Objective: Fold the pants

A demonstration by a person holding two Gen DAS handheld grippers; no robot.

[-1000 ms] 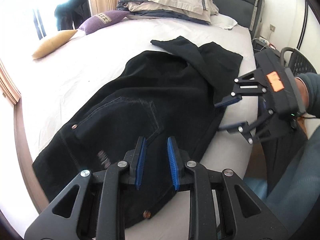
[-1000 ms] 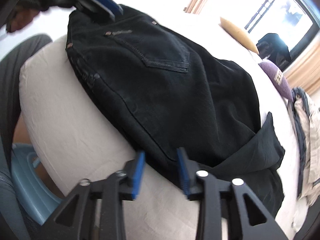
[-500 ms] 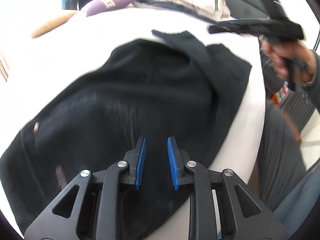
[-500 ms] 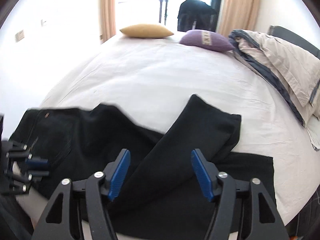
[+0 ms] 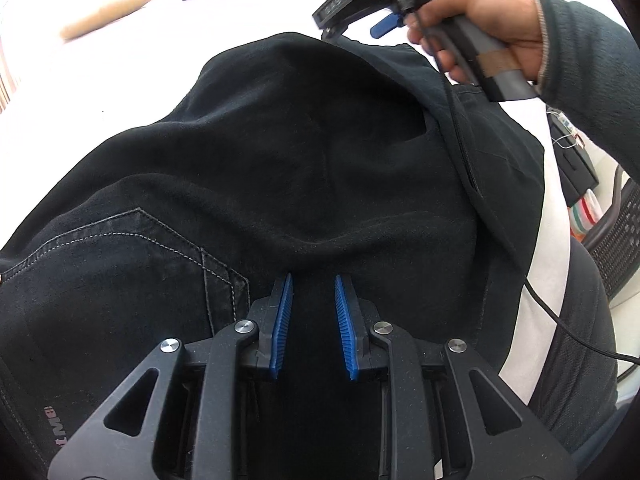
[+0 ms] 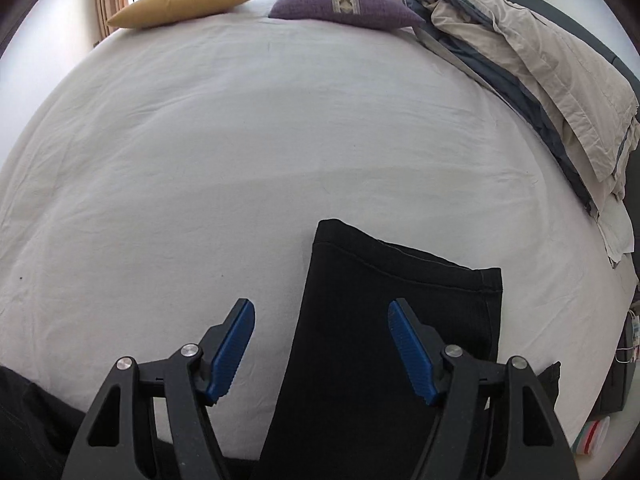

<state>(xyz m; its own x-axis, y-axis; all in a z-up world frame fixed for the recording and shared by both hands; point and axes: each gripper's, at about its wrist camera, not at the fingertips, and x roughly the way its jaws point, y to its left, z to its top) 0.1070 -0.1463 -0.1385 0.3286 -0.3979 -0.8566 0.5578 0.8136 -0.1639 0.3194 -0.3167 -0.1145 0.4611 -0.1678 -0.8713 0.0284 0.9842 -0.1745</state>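
Observation:
Black pants (image 5: 280,160) lie spread on the white bed, back pocket at the left. My left gripper (image 5: 312,284) hovers low over the seat area, jaws a little apart and holding nothing. In the left wrist view the right gripper (image 5: 384,26) is held in a hand above the far leg ends. In the right wrist view my right gripper (image 6: 320,312) is wide open over the folded leg end (image 6: 400,300), its hem edge pointing toward the bed's middle; nothing is between the jaws.
A white bed sheet (image 6: 260,120) fills the view. A yellow pillow (image 6: 180,2) and a purple pillow (image 6: 344,4) lie at the far edge. A beige and grey duvet pile (image 6: 540,64) lies at the right. The person's leg (image 5: 572,340) is at the bed's near side.
The right gripper swung from the bed's near edge up to the leg ends and opened wider. The left gripper moved forward and lower over the pants.

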